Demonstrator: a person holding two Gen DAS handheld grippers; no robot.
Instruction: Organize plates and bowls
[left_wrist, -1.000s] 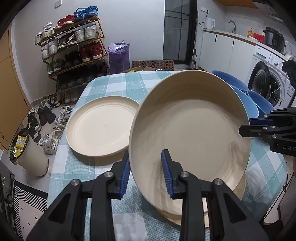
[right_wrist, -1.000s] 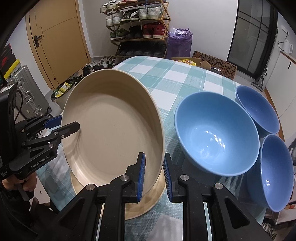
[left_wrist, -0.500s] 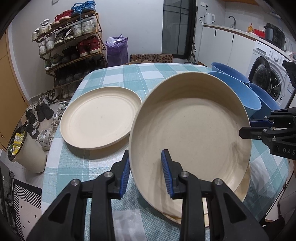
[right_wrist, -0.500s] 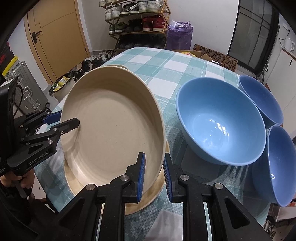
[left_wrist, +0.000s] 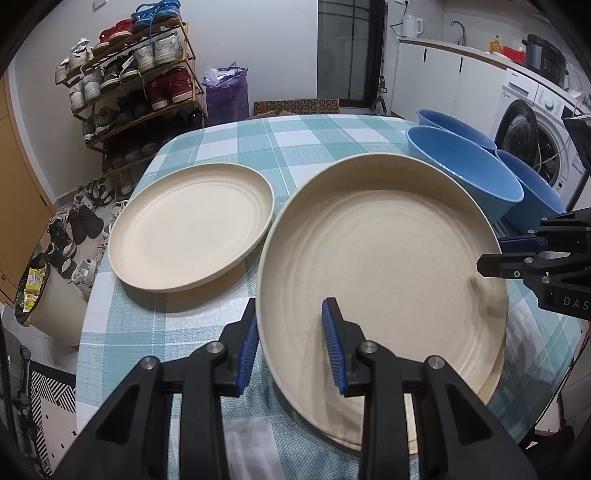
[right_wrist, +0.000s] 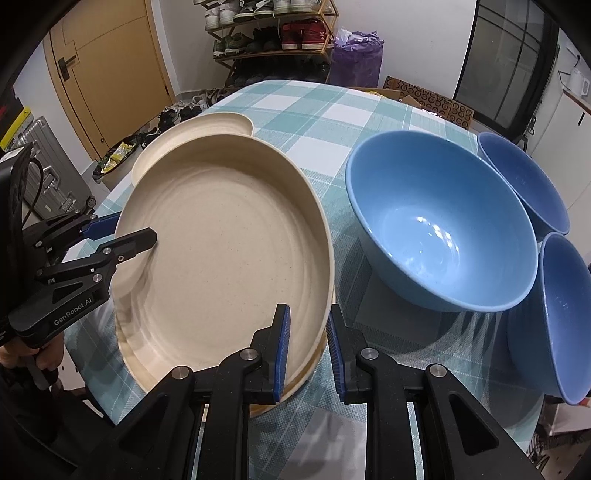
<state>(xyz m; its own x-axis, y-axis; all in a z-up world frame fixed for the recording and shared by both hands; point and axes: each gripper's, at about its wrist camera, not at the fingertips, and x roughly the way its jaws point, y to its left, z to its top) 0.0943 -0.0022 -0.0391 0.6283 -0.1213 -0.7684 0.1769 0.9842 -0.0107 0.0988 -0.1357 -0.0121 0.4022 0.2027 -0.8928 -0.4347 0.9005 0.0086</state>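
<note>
**Cream plate held at both rims above a second plate**

A large cream plate (left_wrist: 384, 266) is gripped on opposite edges by two claws. In the left wrist view, the left claw (left_wrist: 291, 345) is clamped on the plate's near rim at the lower centre of the frame, one blue pad outside the rim and one inside. The right claw (right_wrist: 308, 345) is seen in the right wrist view, closed on the plate's rim at the lower centre, the rim pinched between its pads. The held plate is tilted slightly, and another cream plate (right_wrist: 317, 354) is seen just beneath it on the checked table (left_wrist: 295, 144); whether the two touch cannot be told. A third cream plate (left_wrist: 192, 227) lies flat on the table at centre left of the left wrist view, beside the held one. Three blue bowls (right_wrist: 439, 221) are grouped at the right of the right wrist view, touching one another. A shoe rack (left_wrist: 136, 81) is seen at upper left.
</note>
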